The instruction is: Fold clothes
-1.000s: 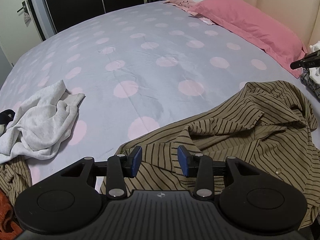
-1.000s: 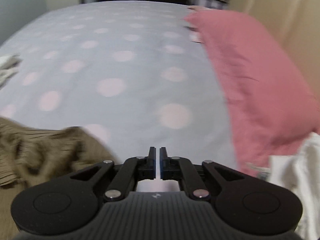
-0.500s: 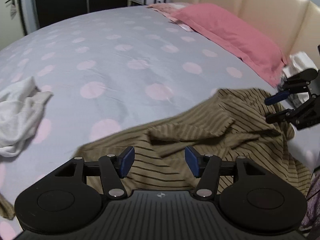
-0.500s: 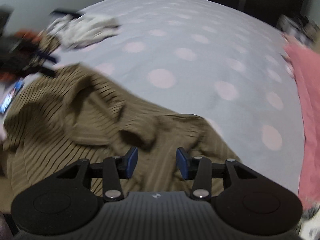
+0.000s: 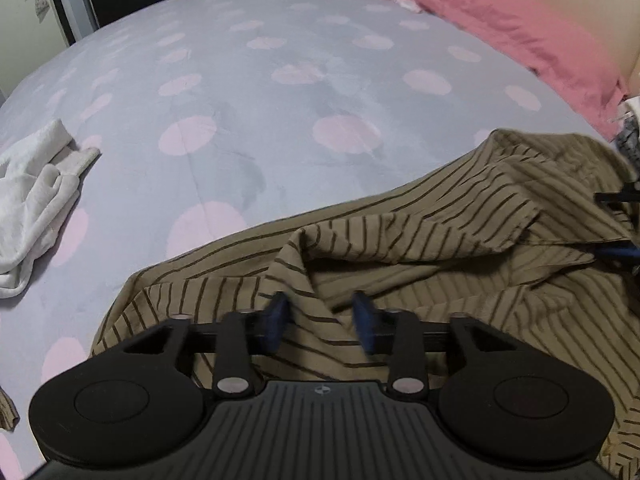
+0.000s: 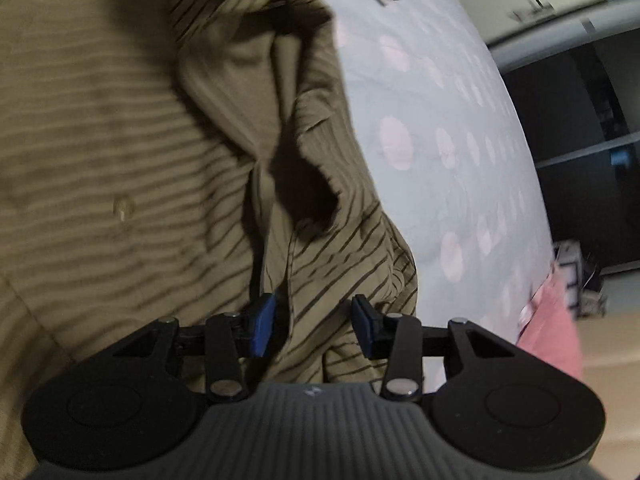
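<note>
My left gripper [image 5: 320, 318] has been closing, jaws part open over the striped shirt [image 5: 420, 240]. My right gripper [image 6: 312, 322] likewise, gripping nothing. Only the left view shows the white garment [image 5: 36, 184] at 9 o'clock.

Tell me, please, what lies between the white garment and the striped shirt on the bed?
Only bare dotted bedsheet separates the white garment from the striped shirt, as the left wrist view shows.

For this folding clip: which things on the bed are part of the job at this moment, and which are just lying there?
In play:
striped shirt, crumpled on the bed
left gripper, jaws apart over a shirt fold, just been closing
right gripper, jaws apart over the shirt's edge

Lying about:
white garment, bunched apart from the shirt
pink pillow
dotted bedsheet
</note>
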{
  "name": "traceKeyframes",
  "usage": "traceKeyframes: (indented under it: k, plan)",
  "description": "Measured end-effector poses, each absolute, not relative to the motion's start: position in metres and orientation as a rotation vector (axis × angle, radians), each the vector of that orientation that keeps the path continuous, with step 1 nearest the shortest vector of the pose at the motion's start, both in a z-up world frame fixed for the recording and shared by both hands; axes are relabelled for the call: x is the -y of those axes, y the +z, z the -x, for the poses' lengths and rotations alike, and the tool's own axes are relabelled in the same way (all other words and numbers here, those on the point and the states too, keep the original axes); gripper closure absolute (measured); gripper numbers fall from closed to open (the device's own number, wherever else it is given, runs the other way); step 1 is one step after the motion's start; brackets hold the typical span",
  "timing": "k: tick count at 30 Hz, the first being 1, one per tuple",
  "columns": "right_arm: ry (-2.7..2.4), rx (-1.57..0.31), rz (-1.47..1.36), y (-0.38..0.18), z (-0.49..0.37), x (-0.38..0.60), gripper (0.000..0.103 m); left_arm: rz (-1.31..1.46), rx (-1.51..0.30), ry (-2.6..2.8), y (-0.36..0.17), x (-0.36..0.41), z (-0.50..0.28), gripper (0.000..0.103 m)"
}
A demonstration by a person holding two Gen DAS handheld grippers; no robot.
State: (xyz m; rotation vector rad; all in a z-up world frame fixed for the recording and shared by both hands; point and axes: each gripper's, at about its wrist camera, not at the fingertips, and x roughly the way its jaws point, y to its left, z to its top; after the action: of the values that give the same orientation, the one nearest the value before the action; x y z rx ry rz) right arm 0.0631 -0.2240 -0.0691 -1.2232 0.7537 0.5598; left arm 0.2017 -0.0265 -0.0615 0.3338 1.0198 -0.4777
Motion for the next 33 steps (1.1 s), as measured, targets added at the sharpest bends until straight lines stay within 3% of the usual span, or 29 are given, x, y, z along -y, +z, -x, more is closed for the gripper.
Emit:
traceKeyframes:
  k: [1, 4, 7, 10, 15, 20, 27, 32, 33]
  plan:
    - [0.552, -0.750, 1.225, -0.070, -0.065, 0.225, 0.075, -0.339, -1.026, -0.471, -0.063, 0.026, -0.203, 0.090]
    - [0.532, -0.739, 1.178, -0.064, -0.073, 0.225, 0.091, -0.352, -1.037, -0.452, -0.067, 0.023, -0.205, 0.102]
    - [0.538, -0.781, 0.973, -0.042, -0.088, 0.233, 0.097, -0.328, -1.021, -0.451, -0.059, 0.016, -0.202, 0.102]
    - [0.542, -0.819, 0.760, -0.020, -0.103, 0.240, 0.099, -0.284, -1.007, -0.441, -0.045, 0.000, -0.199, 0.103]
    - [0.543, -0.894, 0.116, 0.018, -0.134, 0.300, 0.100, -0.193, -1.016, -0.361, -0.030, -0.041, -0.199, 0.103]
    - [0.412, -1.019, -0.309, 0.002, -0.156, 0.361, 0.100, -0.161, -1.063, -0.303, -0.036, -0.072, -0.196, 0.103]
    - [0.314, -1.219, -0.433, -0.054, -0.170, 0.378, 0.100, -0.220, -1.118, -0.315, -0.058, -0.074, -0.188, 0.103]
    - [0.399, -1.192, -0.116, -0.049, -0.163, 0.333, 0.096, -0.431, -1.000, -0.405, -0.054, -0.051, -0.165, 0.101]
    - [0.422, -1.164, -0.037, -0.044, -0.160, 0.323, 0.096, -0.487, -0.955, -0.427, -0.051, -0.045, -0.160, 0.096]
